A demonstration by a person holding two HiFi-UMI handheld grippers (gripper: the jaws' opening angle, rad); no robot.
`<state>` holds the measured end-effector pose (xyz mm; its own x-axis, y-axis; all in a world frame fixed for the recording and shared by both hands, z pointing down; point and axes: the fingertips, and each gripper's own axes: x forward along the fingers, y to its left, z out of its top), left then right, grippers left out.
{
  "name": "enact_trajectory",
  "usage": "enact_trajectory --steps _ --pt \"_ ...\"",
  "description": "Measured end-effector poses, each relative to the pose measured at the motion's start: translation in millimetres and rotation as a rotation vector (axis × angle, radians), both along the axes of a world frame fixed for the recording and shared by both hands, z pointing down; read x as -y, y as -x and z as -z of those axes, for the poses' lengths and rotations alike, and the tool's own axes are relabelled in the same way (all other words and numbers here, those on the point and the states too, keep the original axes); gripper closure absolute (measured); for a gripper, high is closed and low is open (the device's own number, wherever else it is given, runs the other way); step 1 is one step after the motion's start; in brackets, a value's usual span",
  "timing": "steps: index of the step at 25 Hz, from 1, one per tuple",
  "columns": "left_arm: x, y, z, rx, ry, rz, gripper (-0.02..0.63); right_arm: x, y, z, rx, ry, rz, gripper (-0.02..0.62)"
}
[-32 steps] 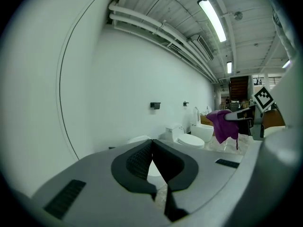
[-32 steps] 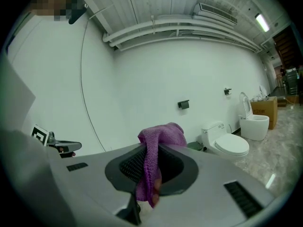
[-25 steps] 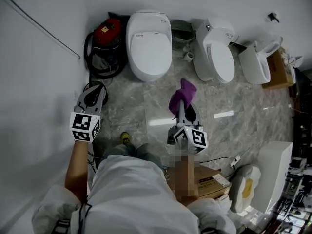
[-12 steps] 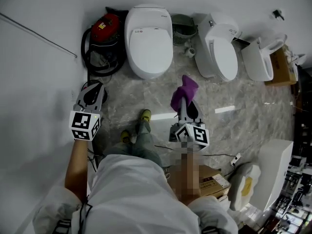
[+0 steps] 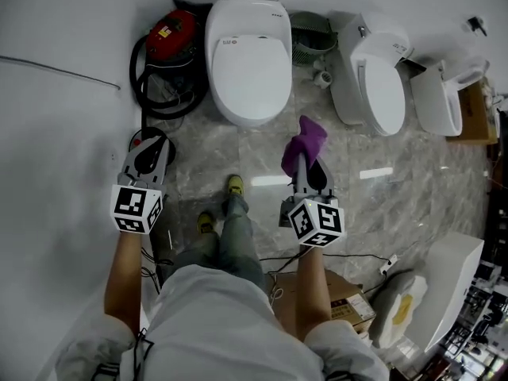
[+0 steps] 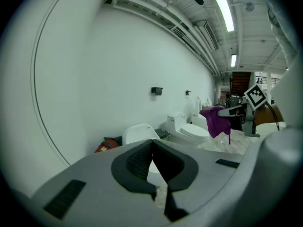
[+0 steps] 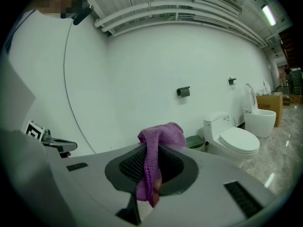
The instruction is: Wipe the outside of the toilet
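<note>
Purple cloth (image 7: 158, 137) tight in right gripper (image 7: 150, 150), per its view; left gripper (image 6: 152, 143) pressed together.

White toilet (image 5: 248, 58) stands lid-down against the wall (image 5: 95, 22); purple cloth (image 5: 304, 143) bunched.

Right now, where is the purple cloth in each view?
Head view: purple cloth centre, held by the right gripper.
Left gripper view: purple cloth right of centre.
Right gripper view: purple cloth centre, clamped between its jaws.
Shared landmark: the tank toilet, in all three.
</note>
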<state>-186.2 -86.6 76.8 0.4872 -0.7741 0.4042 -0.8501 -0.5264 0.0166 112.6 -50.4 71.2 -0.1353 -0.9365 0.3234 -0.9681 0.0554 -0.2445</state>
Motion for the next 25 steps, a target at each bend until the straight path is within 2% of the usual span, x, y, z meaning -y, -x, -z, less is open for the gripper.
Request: enact_trajectory --steps 13,25 --pt "40.3 -27.2 -99.3 0.014 0.009 -0.003 0.593 53.8 -19.5 -107.4 -0.004 0.011 0.038 0.537" --pt "76.9 -32.3 -188.7 0.0 -0.01 0.009 0.592 85.7 -19.9 -203.6 0.004 -0.008 0.038 0.537"
